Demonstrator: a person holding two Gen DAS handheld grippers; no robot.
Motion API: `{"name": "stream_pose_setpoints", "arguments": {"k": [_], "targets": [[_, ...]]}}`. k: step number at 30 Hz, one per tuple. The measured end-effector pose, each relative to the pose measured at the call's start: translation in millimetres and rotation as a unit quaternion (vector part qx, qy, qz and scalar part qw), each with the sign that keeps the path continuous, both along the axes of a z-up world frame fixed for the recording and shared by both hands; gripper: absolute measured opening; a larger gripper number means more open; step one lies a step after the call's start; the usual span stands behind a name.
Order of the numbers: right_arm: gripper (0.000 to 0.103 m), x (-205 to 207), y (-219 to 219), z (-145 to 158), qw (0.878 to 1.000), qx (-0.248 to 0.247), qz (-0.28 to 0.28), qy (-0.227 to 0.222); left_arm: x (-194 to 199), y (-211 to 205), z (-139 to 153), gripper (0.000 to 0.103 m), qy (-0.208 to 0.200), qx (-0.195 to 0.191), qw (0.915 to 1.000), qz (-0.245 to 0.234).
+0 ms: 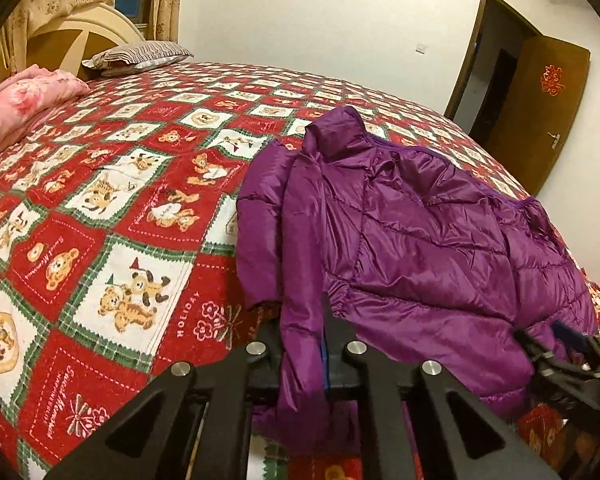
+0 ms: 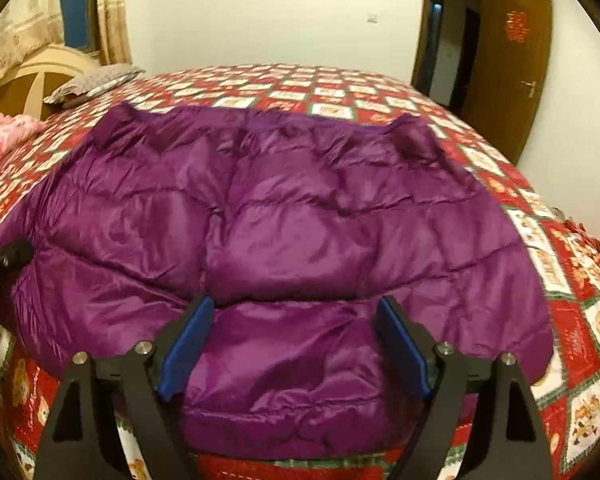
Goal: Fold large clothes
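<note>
Left hand-held gripper pinching jacket sleeve.

We list one bed in bear-print cover, bearing: purple jacket, striped pillow, pink quilt.

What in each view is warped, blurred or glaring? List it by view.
Left wrist view: fisheye bends the bed into a dome, black vignette in the corners, warm yellowish light, sheen on the purple jacket. Right wrist view: same bowing and vignette; jacket slightly soft, door curved at the edge.
</note>
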State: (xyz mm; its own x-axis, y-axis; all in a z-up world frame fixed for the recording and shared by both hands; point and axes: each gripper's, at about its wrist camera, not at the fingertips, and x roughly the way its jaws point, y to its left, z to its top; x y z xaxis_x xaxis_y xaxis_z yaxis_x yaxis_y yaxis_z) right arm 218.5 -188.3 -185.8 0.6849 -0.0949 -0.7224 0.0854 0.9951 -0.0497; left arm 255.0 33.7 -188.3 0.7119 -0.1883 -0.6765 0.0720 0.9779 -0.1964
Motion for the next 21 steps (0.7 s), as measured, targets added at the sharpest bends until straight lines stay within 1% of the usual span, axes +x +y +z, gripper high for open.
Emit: {"name": "stream_pose_setpoints", "arguments": {"k": [1,2,4,7,9,12,14,15,18,19,21], "targets": [[0.086,3,3,-7,1.0,-0.008,0.005,0.013,-2,1,0,0.009,-0.002,-0.003,1.0,0.0],[0.087,4,9,-11,0.999,-0.032,0.006,0.01,-4,4,0,0.009,-0.003,-0.008,1.0,0.001],[0.087,5,14,-13,0.999,-0.046,0.001,0.01,-7,8,3,0.008,-0.006,-0.016,0.9998,0.003],[0.088,7,18,-13,0.999,-0.037,-0.005,0.017,-15,16,12,0.007,-0.014,-0.024,0.9996,0.009],[0.088,7,24,-12,0.999,-0.032,0.0,0.014,-21,26,22,0.007,-0.022,-0.02,0.9994,0.02],[0.088,5,40,-10,0.999,-0.024,0.026,0.01,-26,50,37,0.007,-0.03,-0.016,0.9985,0.043],[0.087,3,49,-3,0.998,0.005,0.065,0.004,-30,68,51,0.007,-0.035,-0.009,0.9977,0.056],[0.086,-1,51,2,0.997,0.017,0.075,-0.002,-33,76,58,0.006,-0.04,-0.003,0.9974,0.06],[0.086,-21,40,27,0.995,0.038,0.076,-0.051,-42,88,87,0.006,-0.066,0.018,0.9953,0.068],[0.087,-29,28,36,0.994,0.043,0.066,-0.071,-42,88,95,0.006,-0.074,0.026,0.9947,0.066],[0.087,-32,8,42,0.995,0.047,0.043,-0.083,-44,79,114,0.006,-0.094,0.038,0.9931,0.058]]}}
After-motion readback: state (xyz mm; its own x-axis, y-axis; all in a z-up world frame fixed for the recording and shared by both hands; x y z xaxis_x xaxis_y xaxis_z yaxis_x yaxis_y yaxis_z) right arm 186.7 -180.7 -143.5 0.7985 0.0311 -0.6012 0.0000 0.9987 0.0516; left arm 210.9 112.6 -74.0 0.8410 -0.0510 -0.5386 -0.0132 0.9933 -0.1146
